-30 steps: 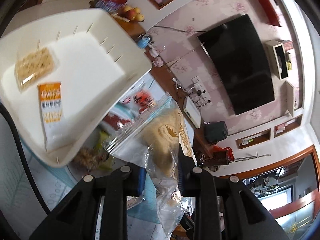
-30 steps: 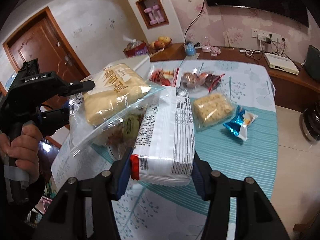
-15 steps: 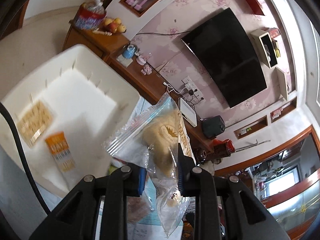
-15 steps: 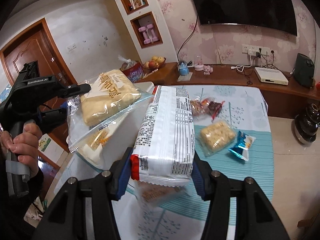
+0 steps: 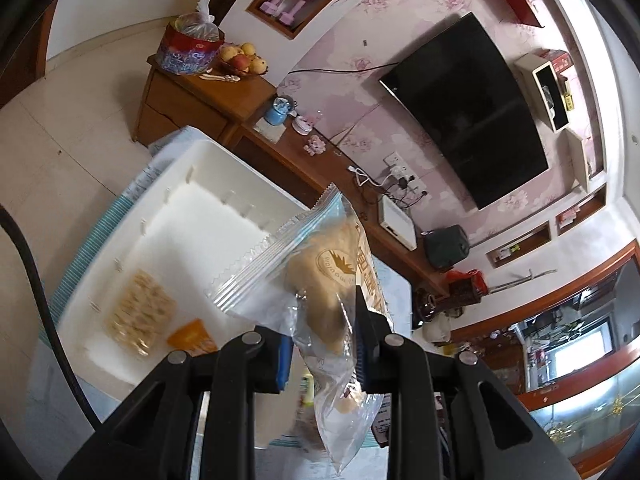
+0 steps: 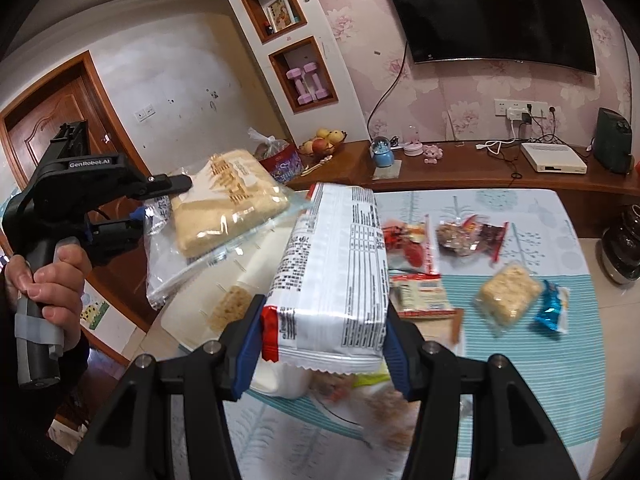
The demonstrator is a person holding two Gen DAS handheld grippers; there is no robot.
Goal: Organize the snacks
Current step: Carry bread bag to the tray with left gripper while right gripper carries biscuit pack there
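White bin (image 5: 224, 168) on the bench (image 6: 568, 364) holds a cracker pack (image 5: 140, 314) and an orange packet (image 5: 191, 335), seen only from the left wrist. Left tool (image 5: 322, 356) clamps a clear pastry bag (image 5: 320, 276) above it. Right tool (image 6: 322, 350) clamps a white printed packet (image 6: 334, 264); loose snacks (image 6: 508, 294) show only in its view.
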